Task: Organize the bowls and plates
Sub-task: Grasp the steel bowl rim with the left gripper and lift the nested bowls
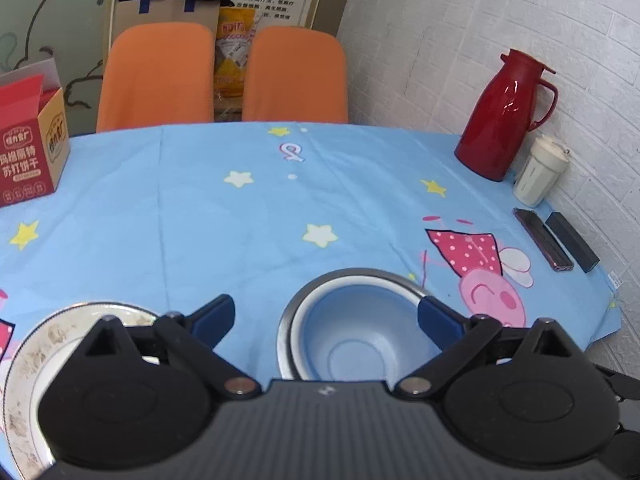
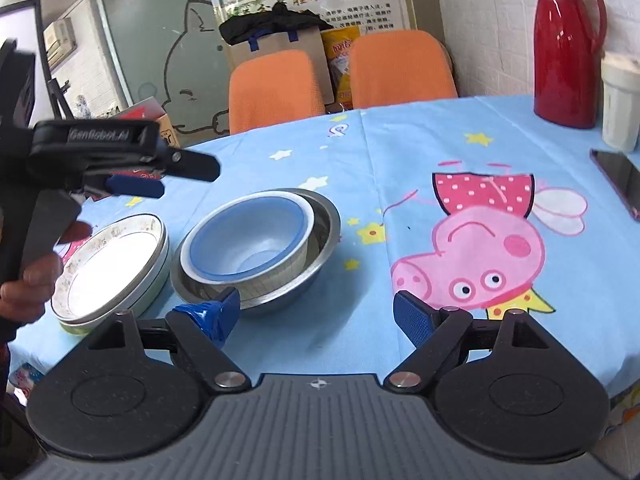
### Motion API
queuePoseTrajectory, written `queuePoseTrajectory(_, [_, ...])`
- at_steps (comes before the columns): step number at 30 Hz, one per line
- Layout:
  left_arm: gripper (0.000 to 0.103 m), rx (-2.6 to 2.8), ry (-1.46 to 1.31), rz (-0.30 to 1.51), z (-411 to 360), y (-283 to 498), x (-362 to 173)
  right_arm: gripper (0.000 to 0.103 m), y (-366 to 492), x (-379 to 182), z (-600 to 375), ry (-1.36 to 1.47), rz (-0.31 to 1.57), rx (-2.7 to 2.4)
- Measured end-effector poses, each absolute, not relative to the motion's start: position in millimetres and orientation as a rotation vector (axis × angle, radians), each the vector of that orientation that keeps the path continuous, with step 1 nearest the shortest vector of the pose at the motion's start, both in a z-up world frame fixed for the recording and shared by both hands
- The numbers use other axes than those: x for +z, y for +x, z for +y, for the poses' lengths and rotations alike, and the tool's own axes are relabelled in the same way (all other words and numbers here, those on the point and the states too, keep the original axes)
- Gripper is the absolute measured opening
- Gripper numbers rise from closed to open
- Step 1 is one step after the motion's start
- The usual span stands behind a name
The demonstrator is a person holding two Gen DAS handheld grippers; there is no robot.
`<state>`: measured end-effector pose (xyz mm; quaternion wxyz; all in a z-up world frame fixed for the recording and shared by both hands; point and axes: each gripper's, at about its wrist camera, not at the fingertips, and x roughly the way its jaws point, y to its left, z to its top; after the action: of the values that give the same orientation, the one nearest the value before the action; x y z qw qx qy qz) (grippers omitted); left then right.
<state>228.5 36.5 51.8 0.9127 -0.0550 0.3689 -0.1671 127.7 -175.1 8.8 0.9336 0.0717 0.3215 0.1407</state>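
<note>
A blue-lined bowl [image 2: 248, 240] sits nested inside a steel bowl [image 2: 316, 264] on the blue tablecloth. Left of it stands a stack of white plates [image 2: 112, 268] with a patterned rim. In the left wrist view the nested bowls [image 1: 360, 332] lie just ahead between the fingers and the plates [image 1: 36, 356] at lower left. My left gripper [image 1: 324, 316] is open and empty above the bowls; it also shows in the right wrist view [image 2: 176, 176]. My right gripper [image 2: 320, 312] is open and empty, just right of the steel bowl.
A red thermos [image 1: 504, 116] and a white cup [image 1: 540, 172] stand at the far right by the wall. A phone [image 1: 542, 240] and a black case [image 1: 572, 242] lie near them. A red carton [image 1: 28, 148] is at far left. Two orange chairs [image 1: 296, 76] stand behind the table.
</note>
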Motion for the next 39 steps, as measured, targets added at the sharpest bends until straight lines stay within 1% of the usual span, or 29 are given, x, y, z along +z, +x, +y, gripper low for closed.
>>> queuePoseTrajectory(10, [0.098, -0.377, -0.060, 0.890, 44, 266, 31, 0.071, 154, 7, -170, 0.184, 0.663, 0.291])
queuePoseTrajectory(17, [0.098, -0.420, -0.019, 0.987, 35, 302, 11, 0.071, 188, -2, -155, 0.157, 0.716, 0.273])
queuePoseTrajectory(26, [0.098, -0.468, 0.078, 0.970, 13, 307, 1, 0.072, 203, -15, -134, 0.114, 0.772, 0.256])
queuePoseTrajectory(33, [0.099, -0.472, 0.101, 0.989, 8, 312, -8, 0.073, 200, -18, -122, 0.054, 0.746, 0.204])
queuePoseTrajectory(34, [0.098, -0.479, 0.100, 0.990, 8, 311, -9, 0.075, 199, -19, -120, 0.040, 0.740, 0.198])
queuePoseTrajectory(39, [0.099, -0.480, 0.135, 0.980, 4, 308, -10, 0.075, 198, -20, -119, 0.055, 0.725, 0.187])
